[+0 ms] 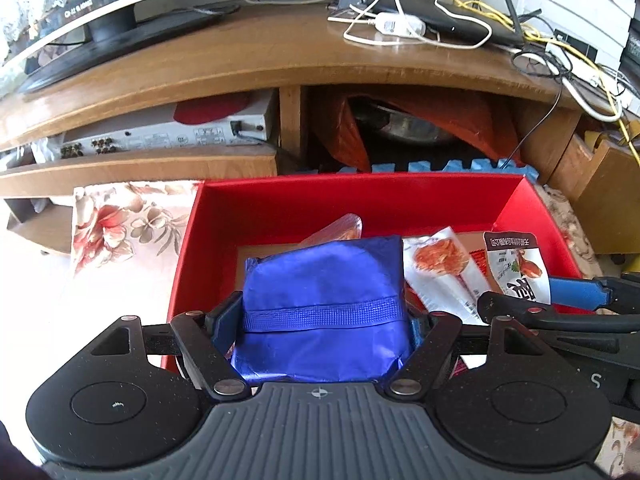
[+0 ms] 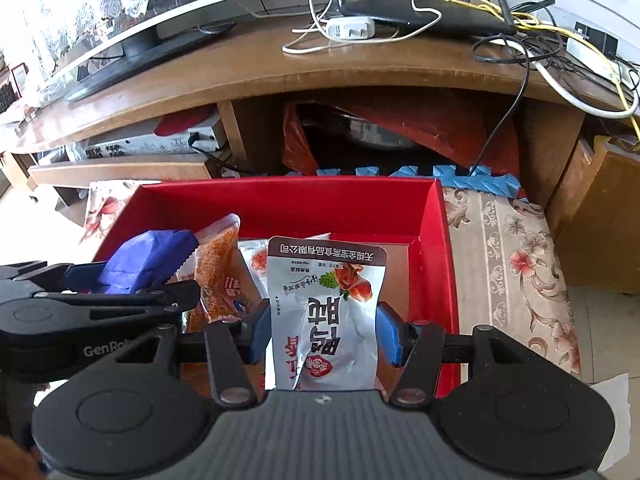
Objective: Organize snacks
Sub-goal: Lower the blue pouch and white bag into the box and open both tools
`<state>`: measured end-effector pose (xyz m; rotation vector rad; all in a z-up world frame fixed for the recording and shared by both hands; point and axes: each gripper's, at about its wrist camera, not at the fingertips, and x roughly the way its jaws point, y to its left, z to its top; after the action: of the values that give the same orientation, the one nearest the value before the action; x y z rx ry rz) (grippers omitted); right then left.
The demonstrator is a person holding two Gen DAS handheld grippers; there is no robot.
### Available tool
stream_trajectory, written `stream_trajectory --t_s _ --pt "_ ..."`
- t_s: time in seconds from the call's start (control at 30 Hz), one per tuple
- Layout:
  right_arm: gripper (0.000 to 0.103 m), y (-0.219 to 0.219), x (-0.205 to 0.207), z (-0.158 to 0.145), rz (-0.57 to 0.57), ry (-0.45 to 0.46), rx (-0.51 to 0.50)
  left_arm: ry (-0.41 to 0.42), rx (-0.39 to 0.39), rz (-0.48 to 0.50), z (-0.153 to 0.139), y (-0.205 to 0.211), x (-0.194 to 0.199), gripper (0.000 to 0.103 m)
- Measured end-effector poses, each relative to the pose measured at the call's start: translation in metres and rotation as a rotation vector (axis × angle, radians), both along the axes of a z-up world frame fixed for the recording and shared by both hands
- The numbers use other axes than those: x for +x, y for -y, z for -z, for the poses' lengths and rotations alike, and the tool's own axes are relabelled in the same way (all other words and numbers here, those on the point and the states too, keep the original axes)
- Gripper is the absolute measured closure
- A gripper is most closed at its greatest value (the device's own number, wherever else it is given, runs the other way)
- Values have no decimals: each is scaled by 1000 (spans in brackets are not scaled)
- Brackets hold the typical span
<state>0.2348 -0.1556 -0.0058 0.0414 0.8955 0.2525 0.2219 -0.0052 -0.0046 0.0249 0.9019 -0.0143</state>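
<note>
A red box stands open on the floor in front of a wooden TV stand. My left gripper is shut on a puffy blue snack packet, held over the box's near left part. My right gripper is shut on a silver snack pouch printed with a red drumstick, held above the box's right side. In the left wrist view that pouch and the right gripper's blue finger show at right. Inside the box lie a white packet with an orange picture and an orange packet.
The wooden TV stand carries a TV base, a router and tangled cables. A silver player sits on its lower shelf. Blue foam mat edge lies behind the box. Floral rug flanks the box.
</note>
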Motion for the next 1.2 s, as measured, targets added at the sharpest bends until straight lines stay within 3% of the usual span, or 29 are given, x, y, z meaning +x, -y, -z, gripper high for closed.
stream_trajectory --t_s 1.2 --pt "45 0 -2 9 -17 -10 -16 -18 24 0 3 -1 -1 16"
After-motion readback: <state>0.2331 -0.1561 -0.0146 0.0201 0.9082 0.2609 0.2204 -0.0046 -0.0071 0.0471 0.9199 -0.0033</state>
